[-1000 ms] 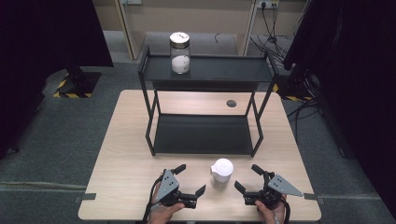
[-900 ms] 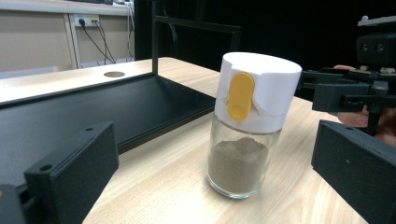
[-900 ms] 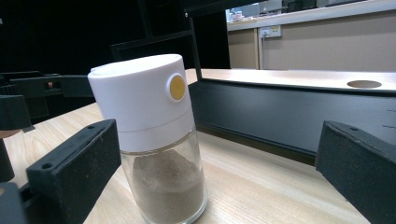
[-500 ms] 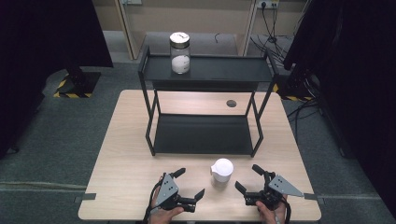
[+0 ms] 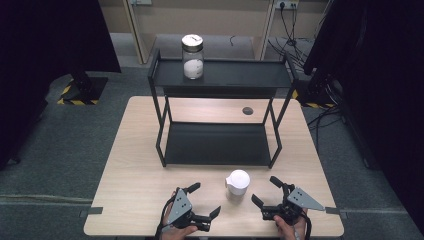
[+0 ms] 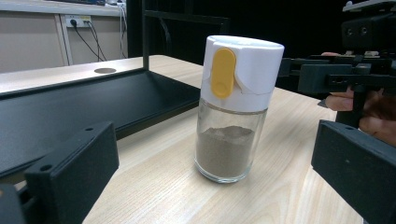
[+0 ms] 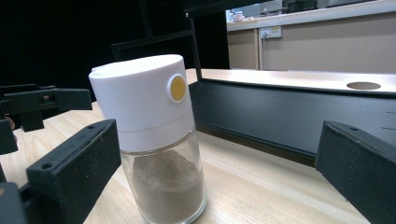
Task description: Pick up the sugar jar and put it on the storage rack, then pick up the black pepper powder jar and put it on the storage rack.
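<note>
A glass spice shaker (image 5: 237,183) with a white cap and brownish powder stands upright on the wooden table (image 5: 130,170), in front of the black rack. In the left gripper view the shaker (image 6: 233,116) shows a yellow tab; in the right gripper view the shaker (image 7: 156,149) shows a yellow dot. My left gripper (image 5: 204,200) lies open to the shaker's left, apart from it. To its right my right gripper (image 5: 266,191) is open too, with nothing between its jaws. Both are held by hands at the table's front edge.
A black two-tier rack (image 5: 220,142) stands mid-table, its lower shelf close behind the shaker. A glass jar (image 5: 192,56) with white contents sits on the top shelf at the left. A round hole (image 5: 247,110) is in the table behind the rack.
The left gripper has shifted slightly toward the front edge; the shaker and the right gripper stay where they were.
</note>
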